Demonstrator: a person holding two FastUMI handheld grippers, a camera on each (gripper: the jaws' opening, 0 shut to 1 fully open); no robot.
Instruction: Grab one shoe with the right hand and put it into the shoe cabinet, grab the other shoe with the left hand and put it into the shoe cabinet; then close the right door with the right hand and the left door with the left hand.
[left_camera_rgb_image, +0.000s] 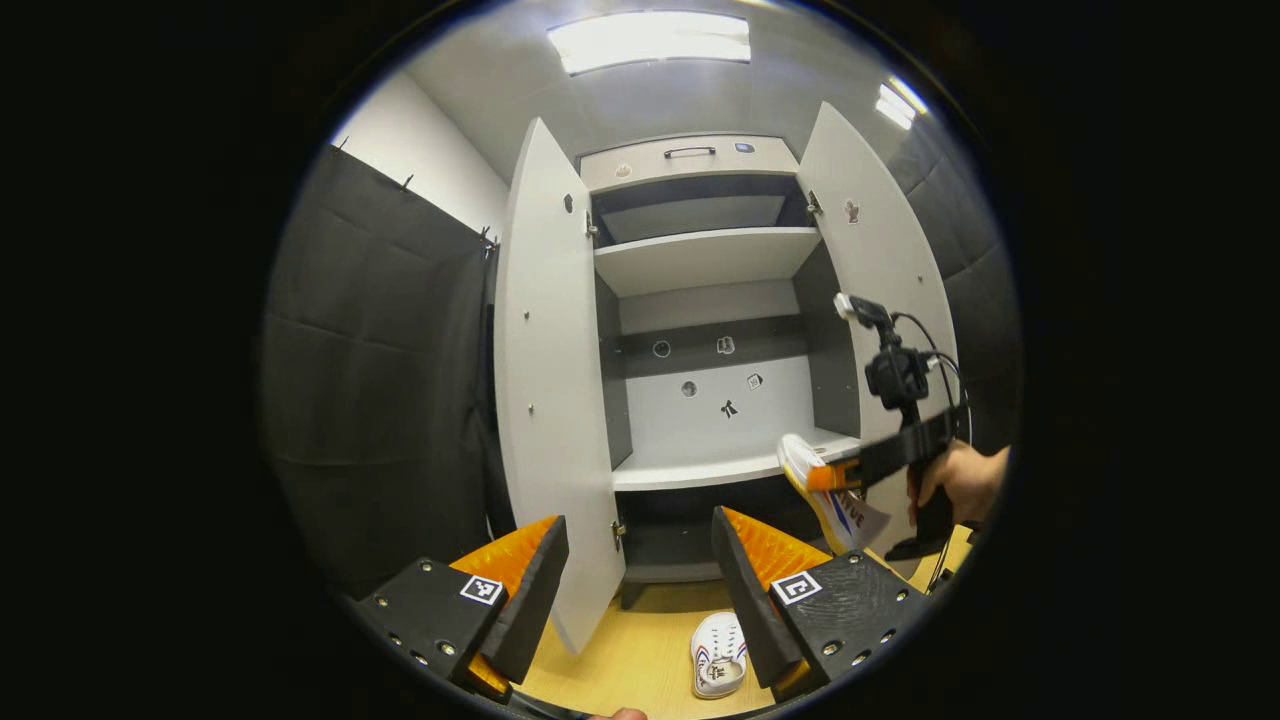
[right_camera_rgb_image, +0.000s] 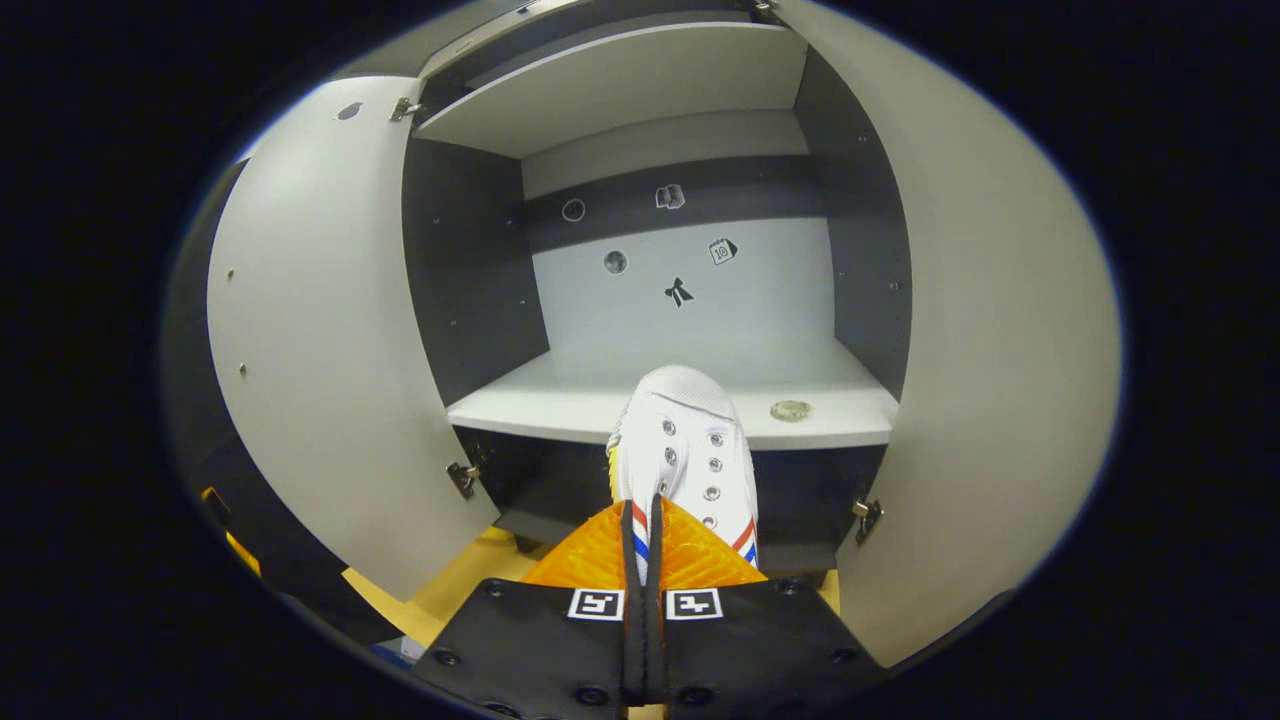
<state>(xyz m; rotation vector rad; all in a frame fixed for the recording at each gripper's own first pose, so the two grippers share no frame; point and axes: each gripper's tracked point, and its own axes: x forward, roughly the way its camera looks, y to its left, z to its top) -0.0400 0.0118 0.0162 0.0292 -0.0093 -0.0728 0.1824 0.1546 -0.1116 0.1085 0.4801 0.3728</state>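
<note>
A white canvas sneaker (right_camera_rgb_image: 680, 440) with red and blue side stripes is hanging toe-forward from the right gripper (right_camera_rgb_image: 641, 560), whose jaws are pressing together on the heel end, with the toe reaching just over the front edge of the middle shelf (right_camera_rgb_image: 560, 400) of the shoe cabinet (right_camera_rgb_image: 700, 70). In the left gripper view the same shoe (left_camera_rgb_image: 815, 480) is hanging near the shelf's right front corner, its sole facing sideways, while a hand (left_camera_rgb_image: 960, 480) is gripping the tool's handle. The other sneaker (left_camera_rgb_image: 718, 652) is lying on the wooden floor (left_camera_rgb_image: 630, 640) in front of the cabinet, just beside the left gripper (left_camera_rgb_image: 640, 600), whose jaws are standing wide apart with nothing between them. Judging by looks, the shoe is light, with a soft canvas upper that gives under pressure and a stiffer rubber sole; the heel collar or the rim of the opening is looking like the firmest place to pinch, since a grip on loose canvas could be letting it swing or slip. A small round object (right_camera_rgb_image: 790, 409) is sitting on the shelf near its right front edge, close to where the toe is heading. Both doors, the left door (right_camera_rgb_image: 320, 330) and the right door (right_camera_rgb_image: 1000, 350), are standing open.
</note>
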